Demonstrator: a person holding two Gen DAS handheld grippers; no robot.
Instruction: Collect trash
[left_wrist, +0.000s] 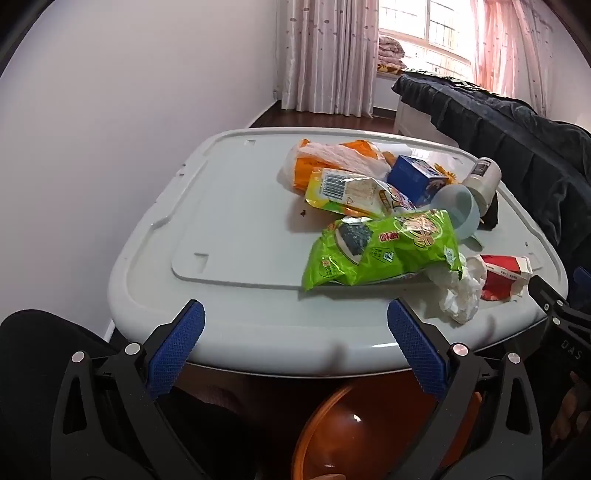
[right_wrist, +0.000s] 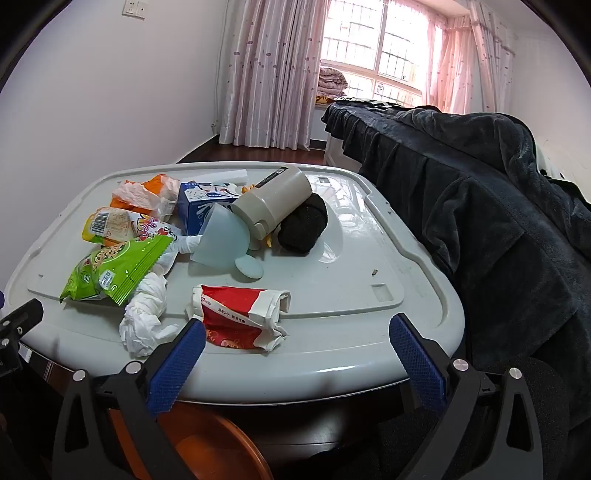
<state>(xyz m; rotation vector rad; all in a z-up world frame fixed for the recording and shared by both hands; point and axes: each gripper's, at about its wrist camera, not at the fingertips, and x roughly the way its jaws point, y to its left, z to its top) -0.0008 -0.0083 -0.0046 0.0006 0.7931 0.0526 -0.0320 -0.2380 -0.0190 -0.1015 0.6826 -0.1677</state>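
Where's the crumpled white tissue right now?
Crumpled white tissue lies near the lid's front edge in the right wrist view, between the green snack bag and red-and-white carton.

The left tongs (left_wrist: 295, 325) are wide open at the worktop (left_wrist: 236, 229) edge. A green snack bag (left_wrist: 380, 247) lies near a crumpled tissue (left_wrist: 461, 291).

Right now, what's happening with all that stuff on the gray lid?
A person holds two claws at the near edge of a gray lid covered in trash. Both the left claw and the right claw are open and hold nothing. A green snack bag, a crumpled tissue and a red carton lie closest. An orange bin waits below.
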